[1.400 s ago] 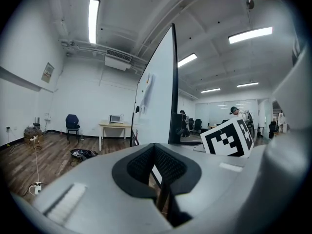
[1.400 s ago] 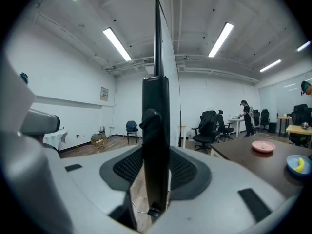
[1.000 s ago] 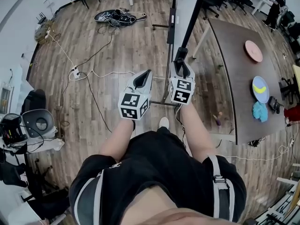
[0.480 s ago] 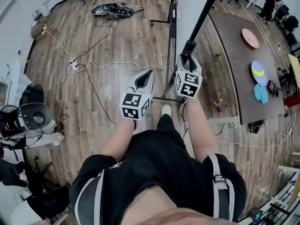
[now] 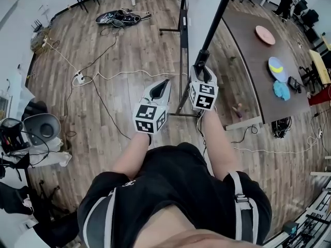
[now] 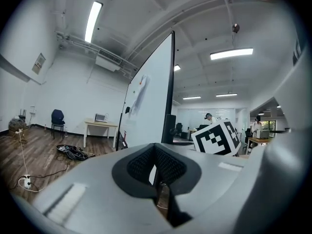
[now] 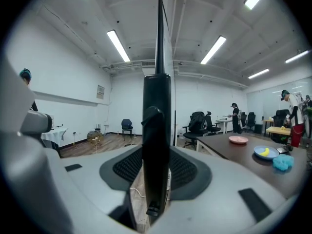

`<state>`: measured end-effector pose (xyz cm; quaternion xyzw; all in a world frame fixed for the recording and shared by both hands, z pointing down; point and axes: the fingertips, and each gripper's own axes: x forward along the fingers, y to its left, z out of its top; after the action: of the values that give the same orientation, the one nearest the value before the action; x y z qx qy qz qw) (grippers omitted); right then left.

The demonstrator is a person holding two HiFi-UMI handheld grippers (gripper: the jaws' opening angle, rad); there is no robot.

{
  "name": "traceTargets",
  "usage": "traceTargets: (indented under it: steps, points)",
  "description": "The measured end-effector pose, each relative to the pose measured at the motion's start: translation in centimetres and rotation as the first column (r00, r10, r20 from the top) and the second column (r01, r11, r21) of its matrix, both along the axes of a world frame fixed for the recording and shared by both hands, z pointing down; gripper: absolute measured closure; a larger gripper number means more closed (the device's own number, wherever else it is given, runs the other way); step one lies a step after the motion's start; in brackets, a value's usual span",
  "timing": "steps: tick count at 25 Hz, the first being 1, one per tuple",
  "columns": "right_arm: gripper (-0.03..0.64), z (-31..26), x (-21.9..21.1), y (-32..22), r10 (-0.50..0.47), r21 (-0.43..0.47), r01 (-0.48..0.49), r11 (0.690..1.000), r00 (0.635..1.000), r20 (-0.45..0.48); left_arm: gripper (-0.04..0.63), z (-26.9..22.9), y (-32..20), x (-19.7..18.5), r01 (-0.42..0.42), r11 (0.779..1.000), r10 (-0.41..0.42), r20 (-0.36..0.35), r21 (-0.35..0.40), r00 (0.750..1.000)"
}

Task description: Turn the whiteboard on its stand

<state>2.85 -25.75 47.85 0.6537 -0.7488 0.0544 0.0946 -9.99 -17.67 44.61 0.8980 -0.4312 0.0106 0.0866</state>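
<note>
The whiteboard point(image 5: 202, 4) stands edge-on before me, white with a black frame, tilted on its black stand point(image 5: 182, 19). My right gripper point(image 5: 201, 67) is shut on the board's black frame edge point(image 7: 157, 126), which runs straight up between its pads in the right gripper view. My left gripper point(image 5: 164, 83) hangs beside it to the left, shut and holding nothing, apart from the board. In the left gripper view the whiteboard point(image 6: 148, 106) rises ahead of the closed jaws, with the right gripper's marker cube point(image 6: 217, 138) to its right.
A dark brown table point(image 5: 248, 61) stands to the right with a pink plate point(image 5: 265, 34), a blue plate point(image 5: 277, 68) and a blue cloth point(image 5: 282, 90). White cables and a power strip point(image 5: 78, 78) lie on the wooden floor at left. The stand's foot point(image 5: 182, 113) is near my feet.
The right gripper keeps its hold on the frame edge and has shifted slightly with it. The left gripper has hardly moved. The head view has drifted a little.
</note>
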Motion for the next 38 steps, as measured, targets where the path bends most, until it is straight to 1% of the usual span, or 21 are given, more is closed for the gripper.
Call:
traceTargets:
  steps: [6,9,13,20,23,29,32,35,37,38]
  points:
    - [0.445,0.1,-0.2,3.6,-0.019,0.032,0.019,0.999,1.0,-0.008,0.586,0.1,2.8,1.5,0.014,1.0,-0.014,-0.016,-0.006,1.0]
    - [0.446,-0.1,-0.2,5.1,-0.028,0.046,0.028,0.999,1.0,-0.015,0.586,-0.3,4.2,1.9,0.038,0.999,-0.038,-0.019,-0.005,0.999]
    - [0.446,0.1,-0.8,7.3,-0.053,0.041,0.053,0.998,0.998,-0.017,0.586,-0.5,6.6,1.8,0.076,0.997,-0.077,-0.026,-0.019,0.997]
    - [0.446,0.1,-1.0,11.1,-0.083,0.061,0.084,0.995,0.996,-0.014,0.586,0.3,10.6,1.6,0.127,0.992,-0.127,0.003,-0.028,0.992]
    - [0.446,0.0,-1.3,12.7,-0.097,0.054,0.098,0.994,0.995,-0.009,0.586,0.3,12.0,1.2,0.151,0.988,-0.15,0.013,-0.035,0.989]
    - [0.448,0.2,-2.0,14.9,-0.113,0.04,0.113,0.993,0.994,-0.002,0.586,1.1,14.2,1.1,0.169,0.984,-0.167,0.032,-0.053,0.985]
    - [0.446,0.1,-2.0,15.4,-0.116,0.04,0.115,0.992,0.993,0.002,0.586,0.6,14.5,1.0,0.174,0.984,-0.173,0.032,-0.042,0.984]
    - [0.439,-1.3,-1.8,16.5,-0.141,0.099,0.136,0.986,0.989,0.046,0.586,-0.2,14.8,0.9,0.181,0.983,-0.18,0.033,-0.02,0.983]
    - [0.411,-2.9,-1.5,17.8,-0.183,0.155,0.166,0.974,0.977,0.109,0.586,-0.6,15.1,0.8,0.185,0.983,-0.184,0.039,-0.005,0.982]
    - [0.41,-3.9,-1.2,18.5,-0.204,0.183,0.177,0.967,0.969,0.136,0.586,-0.8,15.2,0.7,0.187,0.982,-0.187,0.039,0.003,0.982]
